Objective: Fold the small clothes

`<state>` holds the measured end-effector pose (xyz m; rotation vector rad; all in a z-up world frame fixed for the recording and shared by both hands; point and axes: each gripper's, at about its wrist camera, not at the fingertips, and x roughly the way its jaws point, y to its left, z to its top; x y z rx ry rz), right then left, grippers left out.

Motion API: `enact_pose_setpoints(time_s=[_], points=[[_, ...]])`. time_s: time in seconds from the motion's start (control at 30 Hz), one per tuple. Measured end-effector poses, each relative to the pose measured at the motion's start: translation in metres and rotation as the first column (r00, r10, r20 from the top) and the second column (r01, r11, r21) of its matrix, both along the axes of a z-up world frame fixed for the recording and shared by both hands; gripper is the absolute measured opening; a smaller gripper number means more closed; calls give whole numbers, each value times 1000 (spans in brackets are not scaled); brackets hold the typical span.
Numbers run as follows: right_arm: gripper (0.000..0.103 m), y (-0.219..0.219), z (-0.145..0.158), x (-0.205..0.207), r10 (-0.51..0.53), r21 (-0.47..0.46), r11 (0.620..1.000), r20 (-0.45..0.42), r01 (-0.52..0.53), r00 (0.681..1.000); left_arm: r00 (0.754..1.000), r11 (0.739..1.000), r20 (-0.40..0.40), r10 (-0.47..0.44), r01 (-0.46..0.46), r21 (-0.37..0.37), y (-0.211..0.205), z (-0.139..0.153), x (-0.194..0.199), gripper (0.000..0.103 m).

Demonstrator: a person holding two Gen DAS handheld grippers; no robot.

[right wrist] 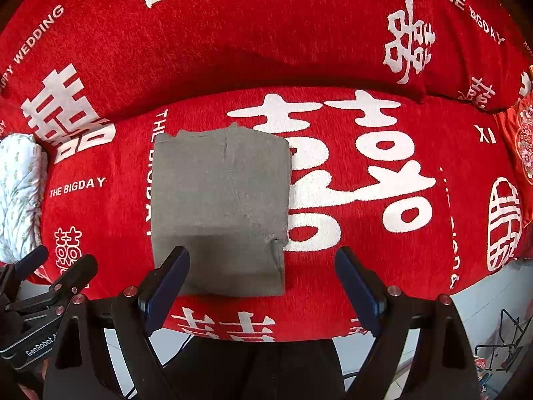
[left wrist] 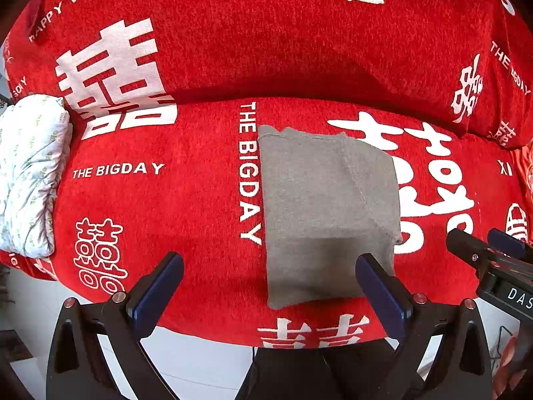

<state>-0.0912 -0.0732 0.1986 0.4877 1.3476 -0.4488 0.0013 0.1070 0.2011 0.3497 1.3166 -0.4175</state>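
Observation:
A small grey garment lies folded into a flat rectangle on the red sofa seat; it also shows in the right wrist view. My left gripper is open and empty, hovering over the garment's near edge, its right finger over the cloth. My right gripper is open and empty, above the garment's near right corner. The right gripper also shows at the right edge of the left wrist view, and the left gripper at the left edge of the right wrist view.
The red sofa cover has white lettering, with its backrest behind. A white patterned rolled cloth lies at the seat's left end. A red patterned cushion sits at the right. White floor lies below the seat's front edge.

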Motion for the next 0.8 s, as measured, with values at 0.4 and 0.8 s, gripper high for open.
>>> enact_pose_setpoints(time_s=[0.4,0.8], points=[[91,0,2,1,-2,-1,1000,2,2,1000,1000,1000,23,2,-2,16,0,2,0,103],[91,2,2,1,-7,-2,1000,1,7,1000,1000,1000,19,21,-21,7,0,3,-1,103]])
